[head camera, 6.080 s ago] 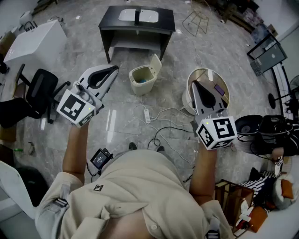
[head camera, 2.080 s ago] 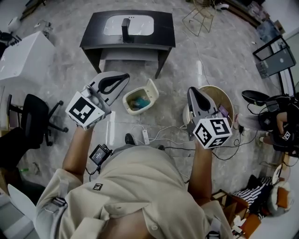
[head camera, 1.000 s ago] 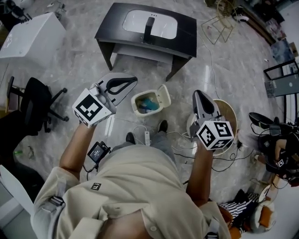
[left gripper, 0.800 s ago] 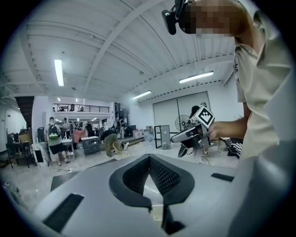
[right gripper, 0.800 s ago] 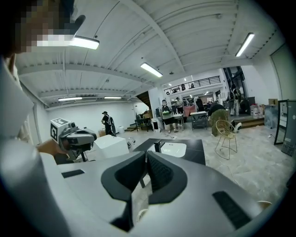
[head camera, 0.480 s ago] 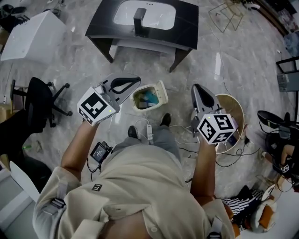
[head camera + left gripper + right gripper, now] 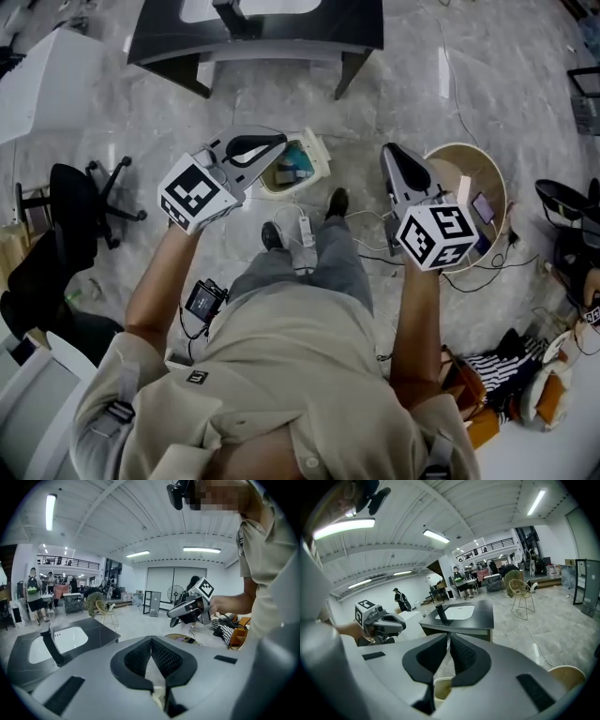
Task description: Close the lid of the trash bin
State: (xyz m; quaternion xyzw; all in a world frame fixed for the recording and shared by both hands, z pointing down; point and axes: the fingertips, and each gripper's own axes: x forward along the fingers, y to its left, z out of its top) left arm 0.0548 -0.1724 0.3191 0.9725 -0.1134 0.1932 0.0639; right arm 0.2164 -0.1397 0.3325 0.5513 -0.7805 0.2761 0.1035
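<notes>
Hovering near the open trash bin [image 7: 298, 173], left gripper [image 7: 279, 142] and right gripper [image 7: 387, 152] keep jaws pressed together, seemingly empty.

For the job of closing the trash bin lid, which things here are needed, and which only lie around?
Job:
- bin
- its open lid
- left tongs, shut
- right tongs, shut

Lying about:
- sink table
- chair
- basket
- power strip

Looks glossy on the stone floor [image 7: 525, 94], matt cream plastic on the trash bin [image 7: 317, 157], smooth grey plastic on the left gripper [image 7: 279, 142].
</notes>
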